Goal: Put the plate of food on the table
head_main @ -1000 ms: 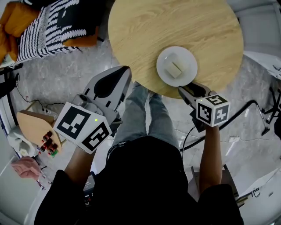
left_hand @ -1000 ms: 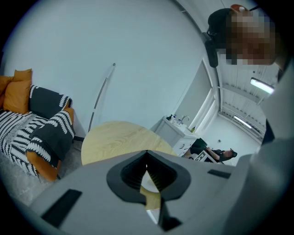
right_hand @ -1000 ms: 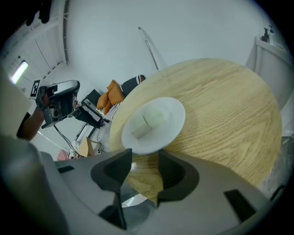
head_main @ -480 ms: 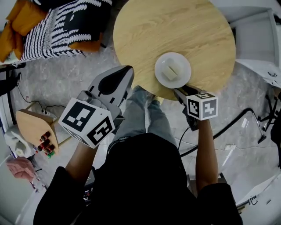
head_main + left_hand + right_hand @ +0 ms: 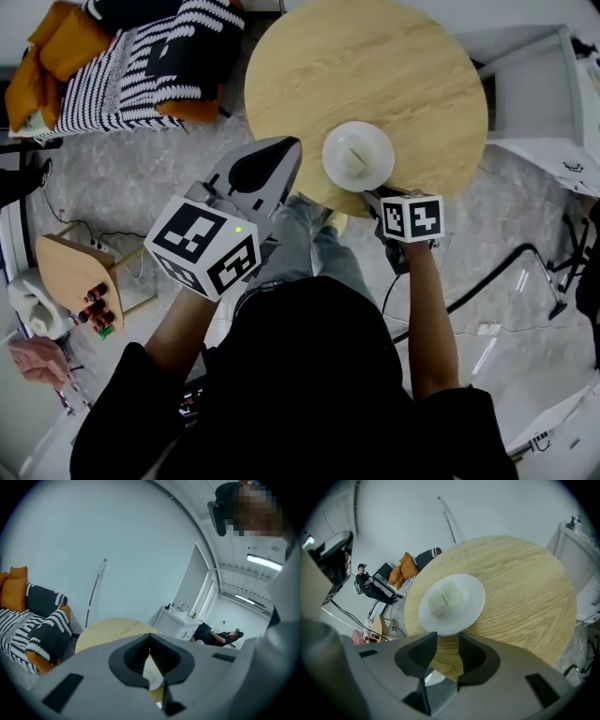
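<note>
A white plate (image 5: pixel 358 157) holding a pale block of food (image 5: pixel 357 156) sits on the round wooden table (image 5: pixel 375 66), close to the table's near edge. The right gripper (image 5: pixel 372 195) points steeply down at it from just off that edge. Its jaws are spread and have just been closing. The plate's near rim lies right at their tips, ungripped, and only bare table wood shows in the gap between the pads.

The left gripper (image 5: pixel 283 150) hovers well left of the plate, beside the table's edge, with its jaws pressed together at the tips and nothing between them.

The right gripper view shows the food most clearly: a pale block (image 5: pixel 449 596) near the middle of the plate (image 5: pixel 468 613).

The left gripper view looks almost level across the table top (image 5: pixel 108 630) to a white sink counter (image 5: pixel 180 619) and a seated person (image 5: pixel 216 637) far behind, which the head view does not show.

Only the head view shows a black-and-white striped cushion (image 5: pixel 141 66) and orange pillows (image 5: pixel 66 42) on the floor side at upper left.
</note>
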Motion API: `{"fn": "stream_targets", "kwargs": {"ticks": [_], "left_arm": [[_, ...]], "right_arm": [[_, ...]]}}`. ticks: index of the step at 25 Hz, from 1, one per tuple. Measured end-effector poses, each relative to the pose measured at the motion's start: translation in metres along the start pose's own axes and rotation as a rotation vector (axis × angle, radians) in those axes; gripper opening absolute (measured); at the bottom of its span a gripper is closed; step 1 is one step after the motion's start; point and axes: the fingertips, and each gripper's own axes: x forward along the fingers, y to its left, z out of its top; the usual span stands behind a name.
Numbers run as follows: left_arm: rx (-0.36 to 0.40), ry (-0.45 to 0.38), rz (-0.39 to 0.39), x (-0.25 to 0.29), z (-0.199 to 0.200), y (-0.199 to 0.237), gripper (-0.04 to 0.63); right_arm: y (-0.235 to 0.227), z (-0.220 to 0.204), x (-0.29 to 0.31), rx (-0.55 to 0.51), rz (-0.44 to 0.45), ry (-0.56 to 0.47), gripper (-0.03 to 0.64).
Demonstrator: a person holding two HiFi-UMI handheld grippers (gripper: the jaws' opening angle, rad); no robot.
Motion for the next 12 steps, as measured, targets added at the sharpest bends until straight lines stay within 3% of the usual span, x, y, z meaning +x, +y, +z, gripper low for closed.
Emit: {"fn": "stream_targets", "kwargs": {"ticks": [6,10,12], "left_arm": [[0.018,-0.026,0.005,0.004,0.013,-0.01,0.006],[0.04,-0.043,0.011,-0.01,0.021,-0.012,0.006],[0.057,-0.055,0.013,-0.015,0.025,-0.013,0.006]], "right_arm": [[-0.016,0.002,-0.005,0.018,-0.037,0.014,0.123],[-0.016,-0.001,-0.007,0.002,-0.089,0.009,0.021],[-0.018,0.001,-0.012,-0.013,-0.106,-0.003,0.009]]}}
